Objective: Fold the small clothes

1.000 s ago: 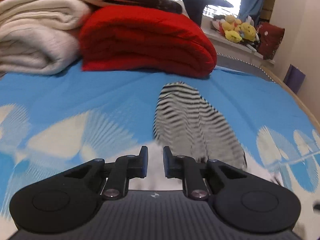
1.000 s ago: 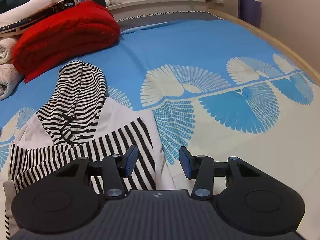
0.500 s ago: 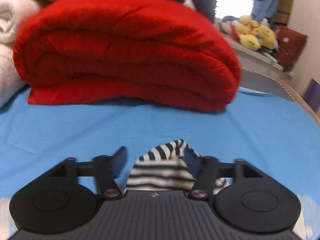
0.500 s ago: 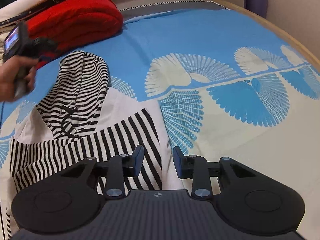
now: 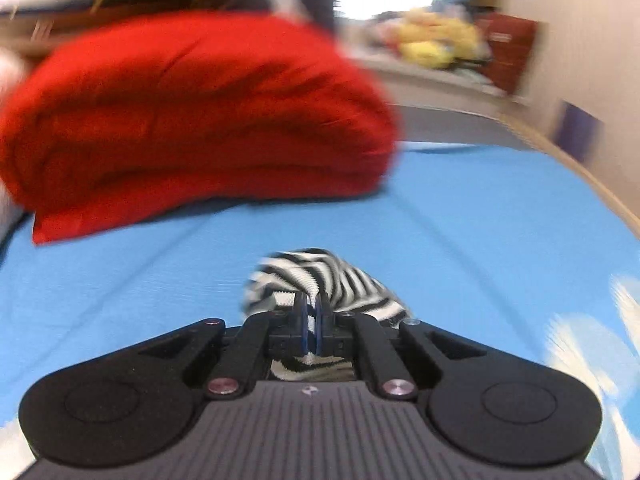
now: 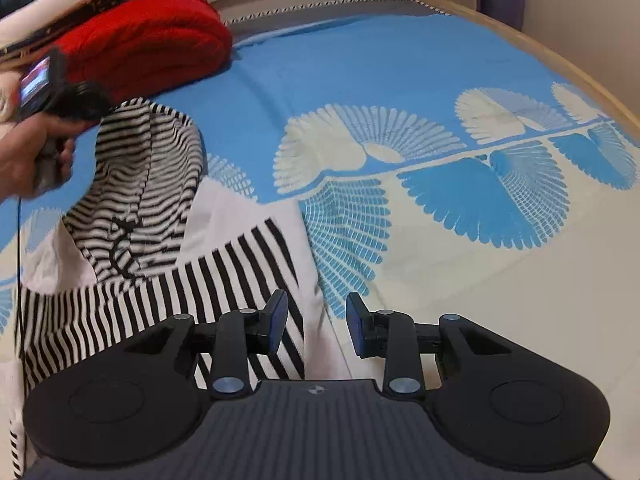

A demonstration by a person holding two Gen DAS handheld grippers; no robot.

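My left gripper (image 5: pixel 311 320) has just snapped closed on the hood tip of the black-and-white striped hooded top (image 6: pixel 152 184) lying on the blue patterned bed (image 6: pixel 400 80), so the hood fold can start. It points shallowly downward toward the red folded blanket (image 5: pixel 192 120). My right gripper (image 6: pixel 316 322) hovers partly open, empty, over the top's edge.

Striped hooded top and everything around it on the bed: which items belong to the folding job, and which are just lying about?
Part of the job:
- striped hooded top, hood tip pinched in the left claw
- right claw, open over the top's edge

Lying about:
- red folded blanket
- pale folded blankets stacked beside it
- soft toys on the ledge
- blue patterned bedsheet
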